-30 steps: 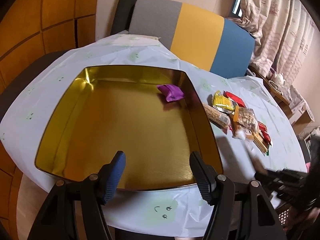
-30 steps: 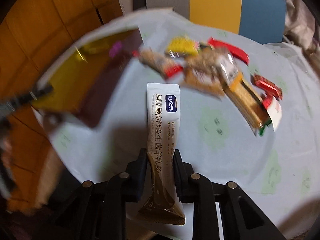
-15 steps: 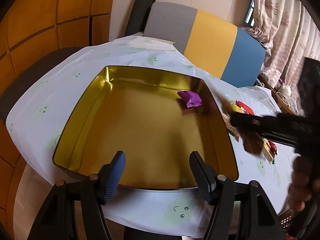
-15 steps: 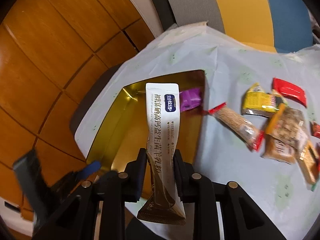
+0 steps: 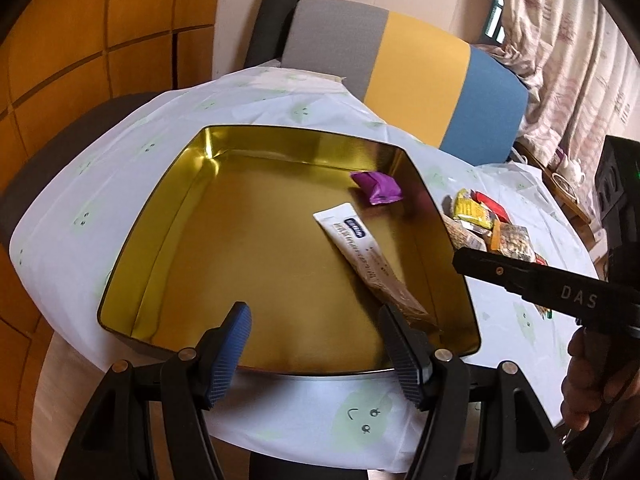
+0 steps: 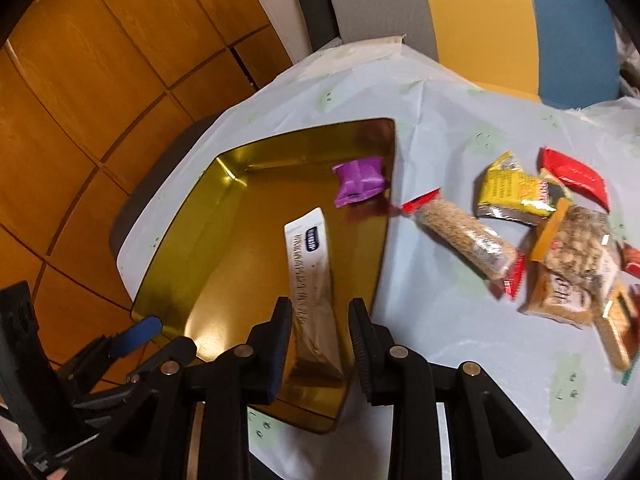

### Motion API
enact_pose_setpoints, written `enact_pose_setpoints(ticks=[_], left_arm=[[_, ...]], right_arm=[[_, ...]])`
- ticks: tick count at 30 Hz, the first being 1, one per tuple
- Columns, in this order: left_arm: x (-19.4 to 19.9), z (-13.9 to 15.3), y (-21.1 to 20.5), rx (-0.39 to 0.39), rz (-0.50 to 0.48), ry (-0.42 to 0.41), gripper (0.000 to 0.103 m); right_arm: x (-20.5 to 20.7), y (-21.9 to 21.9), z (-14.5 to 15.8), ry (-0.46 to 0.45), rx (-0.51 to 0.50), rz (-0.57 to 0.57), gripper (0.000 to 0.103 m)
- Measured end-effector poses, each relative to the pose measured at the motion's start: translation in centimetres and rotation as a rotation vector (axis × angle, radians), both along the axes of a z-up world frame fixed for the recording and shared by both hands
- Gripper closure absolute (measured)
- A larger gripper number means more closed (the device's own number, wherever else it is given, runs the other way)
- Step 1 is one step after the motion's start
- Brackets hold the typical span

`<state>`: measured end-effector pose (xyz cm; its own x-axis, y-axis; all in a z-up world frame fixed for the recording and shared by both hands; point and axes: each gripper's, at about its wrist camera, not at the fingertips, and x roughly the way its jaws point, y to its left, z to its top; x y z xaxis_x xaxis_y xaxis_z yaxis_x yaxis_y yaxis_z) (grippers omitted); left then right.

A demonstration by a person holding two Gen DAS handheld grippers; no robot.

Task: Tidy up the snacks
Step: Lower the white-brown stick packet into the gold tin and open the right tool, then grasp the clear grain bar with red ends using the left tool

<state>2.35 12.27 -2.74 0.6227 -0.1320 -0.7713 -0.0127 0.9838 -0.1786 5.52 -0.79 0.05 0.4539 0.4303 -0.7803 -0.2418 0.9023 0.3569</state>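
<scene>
A long white sachet (image 6: 310,276) with a blue label and brown lower end lies in the gold tin (image 5: 168,240), just near of a purple packet (image 6: 360,182); the right gripper (image 6: 320,332) has just been opening (pads off the sachet, its tail between them); the left gripper (image 5: 314,344) hangs agape, holding nothing; other snacks (image 6: 560,248) lie right of the tin.

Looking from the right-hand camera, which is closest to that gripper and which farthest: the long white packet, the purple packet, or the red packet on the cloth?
Measured from the right gripper:
1. Long white packet: between the open fingers, lying in the gold tin.
2. Purple packet: deeper in the tin, near its far corner.
3. Red packet: far right, outside the tin, at the back of the snack pile.
</scene>
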Motion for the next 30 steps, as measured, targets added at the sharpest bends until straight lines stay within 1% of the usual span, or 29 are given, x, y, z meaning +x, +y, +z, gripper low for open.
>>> enact_pose_setpoints(ticks=[2, 4, 5, 6, 8, 11, 15, 26, 30], left_arm=[[-0.1, 0.3, -0.5, 0.013, -0.011, -0.007, 0.036], [-0.1, 0.4, -0.9, 0.020, -0.021, -0.009, 0.036], [-0.1, 0.5, -1.1, 0.021, -0.027, -0.008, 0.036], [-0.1, 0.5, -1.3, 0.025, -0.033, -0.008, 0.036], [-0.2, 0.6, -1.6, 0.035, -0.041, -0.010, 0.036], [-0.3, 0.8, -2.1, 0.041, -0.055, -0.015, 0.036], [-0.4, 1.2, -2.8, 0.056, -0.079, -0.030, 0.036], [0.0, 1.3, -5.1, 0.066, -0.140, -0.014, 0.036], [0.1, 1.4, -5.9, 0.083, -0.166, -0.011, 0.036]], right_arm=[[-0.4, -0.5, 0.4, -0.025, -0.014, -0.006, 0.065], [-0.9, -0.9, 1.0, -0.052, -0.021, -0.005, 0.063], [-1.1, -1.0, 1.2, -0.063, -0.028, -0.006, 0.060], [-1.3, -1.1, 1.4, -0.077, -0.039, -0.010, 0.054], [-1.7, -1.6, 1.9, -0.107, -0.056, -0.012, 0.048], [-2.0, -2.2, 2.1, -0.121, -0.075, -0.017, 0.047], [-2.4, -4.1, 2.2, -0.135, -0.102, -0.047, 0.044], [-2.8, -12.5, 2.1, -0.125, -0.175, -0.198, 0.041], [-2.8, -15.0, 2.3, -0.126, -0.201, -0.242, 0.039]])
